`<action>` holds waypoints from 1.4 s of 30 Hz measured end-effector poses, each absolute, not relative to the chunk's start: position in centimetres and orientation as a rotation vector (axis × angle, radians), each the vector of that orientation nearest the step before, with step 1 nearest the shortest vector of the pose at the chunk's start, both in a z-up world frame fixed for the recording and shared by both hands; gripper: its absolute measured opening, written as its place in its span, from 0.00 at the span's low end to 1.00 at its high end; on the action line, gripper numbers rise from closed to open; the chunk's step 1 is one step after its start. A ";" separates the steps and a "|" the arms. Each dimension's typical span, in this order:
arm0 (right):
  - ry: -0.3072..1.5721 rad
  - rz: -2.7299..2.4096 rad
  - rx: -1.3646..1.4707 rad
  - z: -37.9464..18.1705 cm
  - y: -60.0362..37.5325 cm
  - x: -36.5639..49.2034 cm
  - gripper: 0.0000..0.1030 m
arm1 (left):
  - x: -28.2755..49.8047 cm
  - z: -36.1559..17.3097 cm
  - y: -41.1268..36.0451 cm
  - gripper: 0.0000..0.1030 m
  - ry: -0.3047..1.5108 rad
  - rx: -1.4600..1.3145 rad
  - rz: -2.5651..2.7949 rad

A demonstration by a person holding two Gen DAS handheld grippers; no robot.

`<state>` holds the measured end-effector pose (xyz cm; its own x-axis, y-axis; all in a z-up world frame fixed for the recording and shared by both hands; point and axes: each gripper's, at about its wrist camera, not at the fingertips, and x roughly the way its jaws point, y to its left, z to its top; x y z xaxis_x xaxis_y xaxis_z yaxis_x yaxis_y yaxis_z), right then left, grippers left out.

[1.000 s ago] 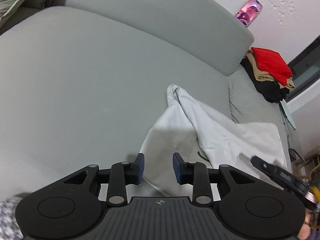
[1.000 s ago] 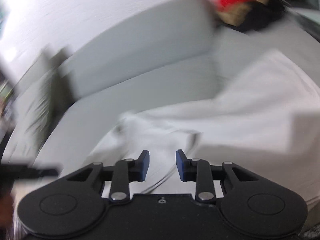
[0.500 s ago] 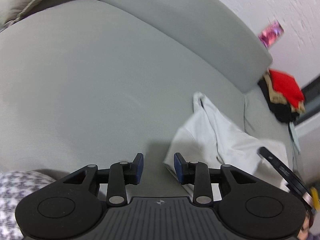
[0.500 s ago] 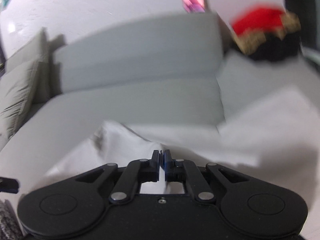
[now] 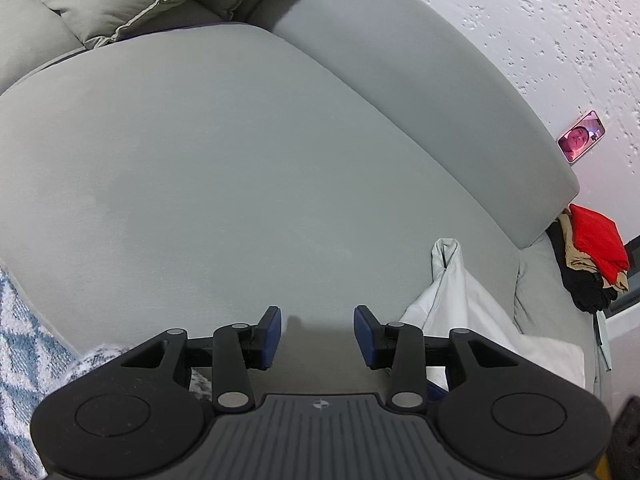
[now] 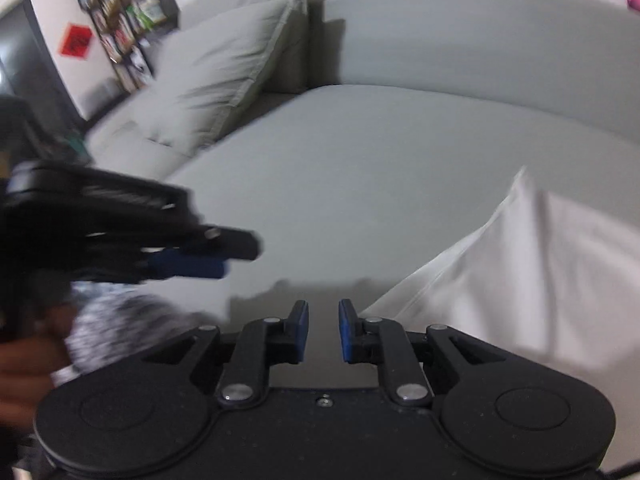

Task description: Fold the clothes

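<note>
Left wrist view: left gripper point(image 5: 317, 330), jaws apart and just opened wider, nothing between them, over bare grey sofa seat point(image 5: 208, 184). White garment point(image 5: 460, 300) lies on the seat, right of the gripper. Stack of red, tan and black clothes point(image 5: 592, 256) at far right; phone point(image 5: 581, 141) against the wall. Right wrist view: right gripper point(image 6: 323, 330), jaws narrowly apart, just reopened, empty. The white garment point(image 6: 520, 264) lies just right of it; the left gripper point(image 6: 192, 258), blurred, at left; cushion point(image 6: 224, 68) behind.
</note>
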<state>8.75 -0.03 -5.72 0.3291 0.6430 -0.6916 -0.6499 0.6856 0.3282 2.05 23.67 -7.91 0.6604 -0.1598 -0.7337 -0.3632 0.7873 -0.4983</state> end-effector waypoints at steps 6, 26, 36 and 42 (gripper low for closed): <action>0.868 0.704 0.161 -2.9 -10.4 8.9 0.27 | 4.1 -8.5 20.9 0.46 0.918 -0.651 -0.066; 0.842 0.402 0.443 -5.4 -23.4 7.1 0.39 | 11.3 -12.6 14.7 0.23 1.113 -0.592 -0.204; 0.818 0.365 0.460 -5.1 -25.0 7.1 0.41 | 9.4 -8.9 15.1 0.03 1.003 -0.492 -0.147; 0.818 0.346 0.467 -5.1 -25.8 7.3 0.45 | 11.1 -11.3 15.3 0.17 1.125 -0.393 -0.069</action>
<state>7.33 -25.85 -5.08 0.6373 0.4665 -0.6133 -0.1152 0.8447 0.5228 11.14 15.33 -11.33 0.4363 -0.2495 -0.8645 -0.1424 0.9295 -0.3402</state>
